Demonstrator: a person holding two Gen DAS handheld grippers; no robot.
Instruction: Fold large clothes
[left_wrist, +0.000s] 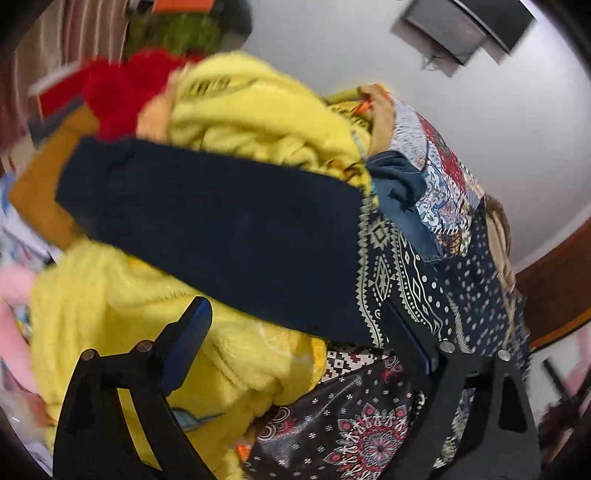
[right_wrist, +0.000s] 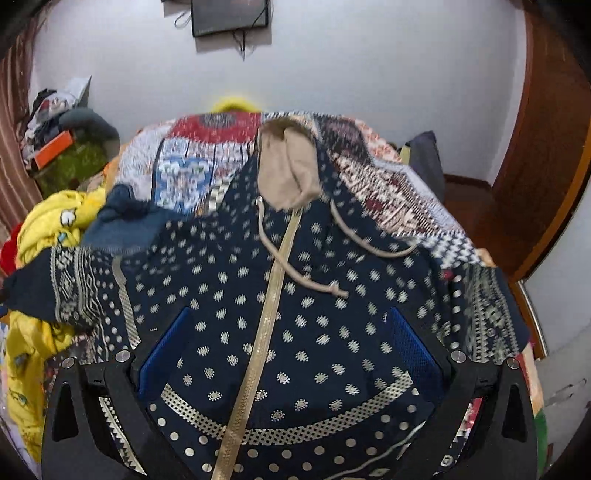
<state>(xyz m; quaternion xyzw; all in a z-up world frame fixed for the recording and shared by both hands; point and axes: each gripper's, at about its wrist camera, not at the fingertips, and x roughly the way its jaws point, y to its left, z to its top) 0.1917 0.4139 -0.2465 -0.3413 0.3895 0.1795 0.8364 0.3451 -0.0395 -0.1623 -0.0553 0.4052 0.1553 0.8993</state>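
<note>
Two grippers are in my views, both with fingers spread. My right gripper (right_wrist: 288, 354) hangs low over the hoodie (right_wrist: 295, 295), a navy garment dotted with pale motifs, spread front-up across the bed. Its gold zipper (right_wrist: 266, 325) runs up between my blue pads (right_wrist: 162, 354), neither pad visibly touching the cloth. Its beige-lined hood (right_wrist: 288, 166) lies at the far end, and the drawstring (right_wrist: 303, 273) loops across the chest. A patchwork quilt (right_wrist: 207, 147) shows beyond the hood.

My left gripper (left_wrist: 306, 332) is open too, holding nothing that I can see. The hoodie's sleeve (left_wrist: 221, 229), plain navy with a patterned cuff band, stretches across that view above the fingers; motion blur keeps me from telling whether it touches them. Under and around the sleeve sits a yellow fleece (left_wrist: 147, 332), with more of it heaped behind. A red garment (left_wrist: 125, 92) lies further back. On the wall hangs a dark screen (right_wrist: 229, 16).
</note>
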